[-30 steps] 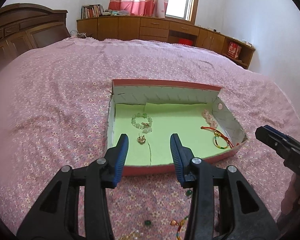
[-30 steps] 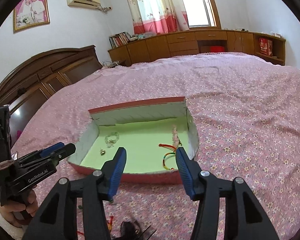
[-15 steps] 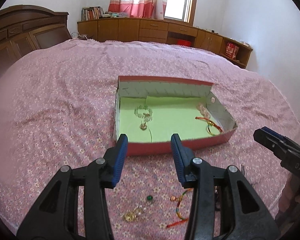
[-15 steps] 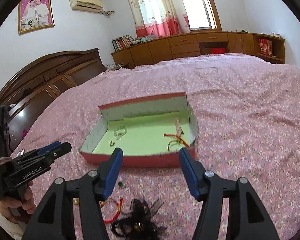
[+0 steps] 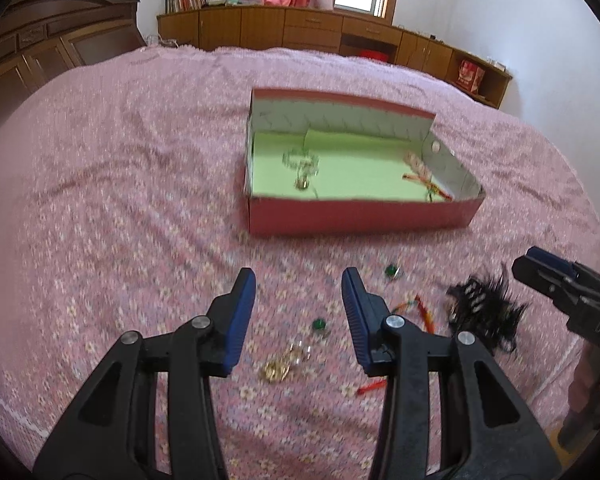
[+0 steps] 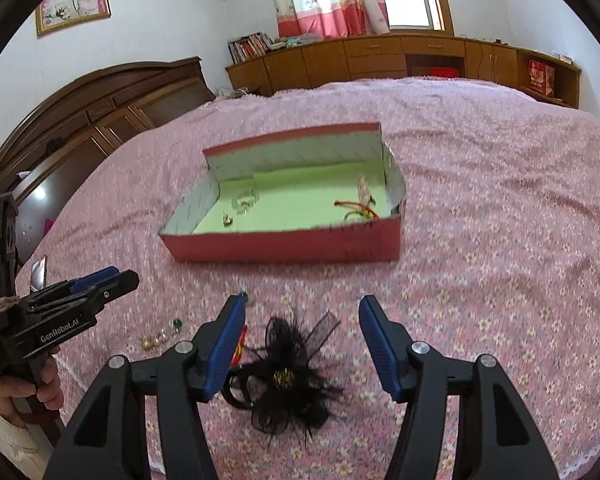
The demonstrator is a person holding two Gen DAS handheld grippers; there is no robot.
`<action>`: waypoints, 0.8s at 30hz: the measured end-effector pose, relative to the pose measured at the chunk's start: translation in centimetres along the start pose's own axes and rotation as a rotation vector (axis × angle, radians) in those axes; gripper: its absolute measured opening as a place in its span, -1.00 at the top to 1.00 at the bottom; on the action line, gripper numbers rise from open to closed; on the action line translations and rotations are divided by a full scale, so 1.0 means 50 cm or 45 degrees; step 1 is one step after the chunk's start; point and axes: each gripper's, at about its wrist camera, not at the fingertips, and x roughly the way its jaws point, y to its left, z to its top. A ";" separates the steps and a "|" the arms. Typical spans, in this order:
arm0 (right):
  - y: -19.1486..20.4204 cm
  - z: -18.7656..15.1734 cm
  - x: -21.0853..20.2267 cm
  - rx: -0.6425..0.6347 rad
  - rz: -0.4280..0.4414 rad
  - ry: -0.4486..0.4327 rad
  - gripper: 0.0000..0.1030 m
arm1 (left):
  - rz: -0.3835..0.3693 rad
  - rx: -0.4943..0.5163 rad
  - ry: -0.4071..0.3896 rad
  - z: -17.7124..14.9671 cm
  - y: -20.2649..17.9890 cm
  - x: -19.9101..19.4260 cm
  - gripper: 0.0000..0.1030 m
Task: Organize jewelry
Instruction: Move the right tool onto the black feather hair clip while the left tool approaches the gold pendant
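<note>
A red box (image 5: 360, 216) (image 6: 284, 246) with a green lining sits on the pink bedspread. Inside lie a clear bead bracelet (image 5: 300, 158), a small gold piece (image 5: 301, 184) and red-and-yellow cord bracelets (image 5: 432, 188). On the bed in front of the box lie a gold trinket (image 5: 280, 366), two green beads (image 5: 319, 323), a red cord bracelet (image 5: 424, 312) and a black feathered hair clip (image 6: 288, 376) (image 5: 480, 308). My left gripper (image 5: 299, 308) is open and empty above the loose pieces. My right gripper (image 6: 302, 344) is open and empty over the hair clip.
A dark wooden headboard (image 6: 80, 120) stands on the left. Low wooden cabinets (image 5: 320, 32) run under the window at the far side. The bedspread's near edge is close below both grippers.
Both grippers have pulled back from the box toward the near edge of the bed. The loose jewelry and hair clip in front of the box have come into view.
</note>
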 end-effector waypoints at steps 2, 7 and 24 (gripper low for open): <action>0.002 -0.008 0.003 -0.001 -0.001 0.017 -0.21 | -0.003 -0.003 0.026 -0.012 0.004 0.006 0.29; 0.009 -0.027 0.012 -0.019 -0.005 0.066 -0.26 | -0.005 0.006 0.064 -0.031 0.010 0.012 0.29; -0.017 -0.074 0.058 0.053 -0.003 0.201 -0.34 | -0.016 -0.009 0.189 -0.084 0.019 0.058 0.30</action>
